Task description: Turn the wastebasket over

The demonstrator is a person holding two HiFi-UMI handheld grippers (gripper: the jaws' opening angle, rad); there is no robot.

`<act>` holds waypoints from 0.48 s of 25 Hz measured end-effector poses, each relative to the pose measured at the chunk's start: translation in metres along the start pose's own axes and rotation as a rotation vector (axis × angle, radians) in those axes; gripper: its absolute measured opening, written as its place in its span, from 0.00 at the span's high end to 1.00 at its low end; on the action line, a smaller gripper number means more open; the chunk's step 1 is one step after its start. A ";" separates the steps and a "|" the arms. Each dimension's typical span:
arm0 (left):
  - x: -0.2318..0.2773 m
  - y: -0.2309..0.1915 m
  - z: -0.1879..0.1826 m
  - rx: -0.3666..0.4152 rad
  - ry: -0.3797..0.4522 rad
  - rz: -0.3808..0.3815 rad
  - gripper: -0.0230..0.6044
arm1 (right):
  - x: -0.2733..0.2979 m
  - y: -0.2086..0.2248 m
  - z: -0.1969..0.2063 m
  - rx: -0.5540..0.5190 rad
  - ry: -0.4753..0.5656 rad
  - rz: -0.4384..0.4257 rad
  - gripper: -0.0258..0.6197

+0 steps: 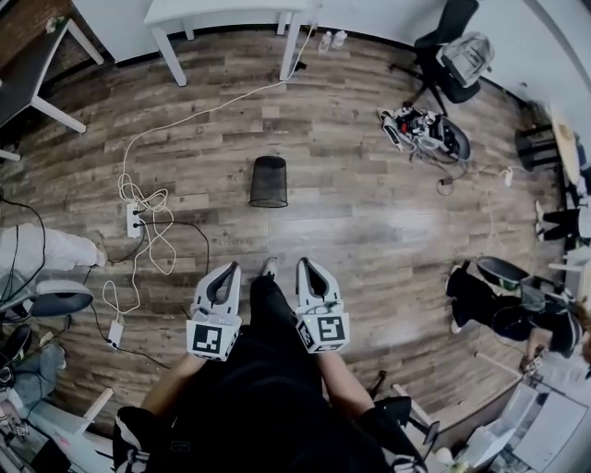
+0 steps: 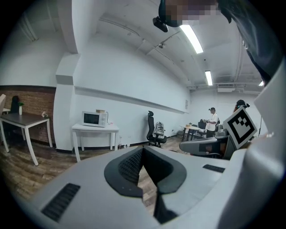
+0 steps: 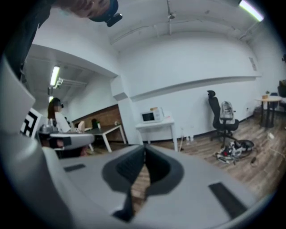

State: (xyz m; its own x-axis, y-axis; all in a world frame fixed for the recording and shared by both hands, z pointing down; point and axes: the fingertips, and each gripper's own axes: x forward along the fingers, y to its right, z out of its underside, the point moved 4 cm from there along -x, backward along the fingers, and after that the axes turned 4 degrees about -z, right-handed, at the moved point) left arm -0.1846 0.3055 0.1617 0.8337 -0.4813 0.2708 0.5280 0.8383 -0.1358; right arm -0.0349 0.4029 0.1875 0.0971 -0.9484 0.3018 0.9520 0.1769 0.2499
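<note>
Ahead, wastebasket (image 1: 269, 181) on open floor (image 1: 360, 222) — left gripper (image 1: 231, 269), right gripper (image 1: 306, 264) well short

office with white desk (image 1: 222, 13), swivel chair (image 2: 151, 125), microwave (image 2: 94, 119)

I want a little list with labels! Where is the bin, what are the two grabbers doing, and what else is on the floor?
floor: wood planks
wastebasket: black mesh wastebasket, standing on the floor ahead of both grippers, nothing touching it
left gripper: shut, nothing in it, apart from the wastebasket
right gripper: shut, nothing in it, apart from the wastebasket
left of the wastebasket: white power strip with tangled cables
far side: white table and black office chair
</note>
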 end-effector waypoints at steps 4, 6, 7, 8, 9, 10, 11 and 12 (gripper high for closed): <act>0.028 0.006 -0.012 0.012 0.006 -0.042 0.91 | 0.021 0.033 -0.001 0.001 -0.031 -0.035 0.91; 0.040 0.004 -0.018 0.013 0.007 -0.064 0.91 | 0.033 0.045 -0.004 0.001 -0.045 -0.045 0.91; 0.044 0.003 -0.019 0.014 0.006 -0.075 0.91 | 0.038 0.049 -0.005 0.003 -0.051 -0.049 0.91; 0.048 0.002 -0.020 0.016 0.001 -0.085 0.91 | 0.043 0.054 -0.007 0.004 -0.056 -0.054 0.91; 0.052 0.000 -0.019 0.016 -0.007 -0.095 0.91 | 0.048 0.057 -0.007 0.006 -0.061 -0.058 0.91; 0.055 -0.002 -0.019 0.014 -0.015 -0.103 0.91 | 0.053 0.060 -0.008 0.007 -0.066 -0.060 0.91; 0.059 -0.005 -0.018 0.010 -0.022 -0.108 0.91 | 0.059 0.062 -0.008 0.009 -0.070 -0.061 0.91; 0.062 -0.009 -0.018 0.006 -0.026 -0.112 0.91 | 0.064 0.063 -0.008 0.011 -0.072 -0.061 0.91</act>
State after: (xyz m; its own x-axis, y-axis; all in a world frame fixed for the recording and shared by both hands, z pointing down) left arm -0.1344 0.2636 0.1629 0.7650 -0.5651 0.3089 0.6165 0.7813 -0.0973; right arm 0.0340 0.3511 0.2153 0.0175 -0.9363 0.3508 0.9523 0.1225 0.2794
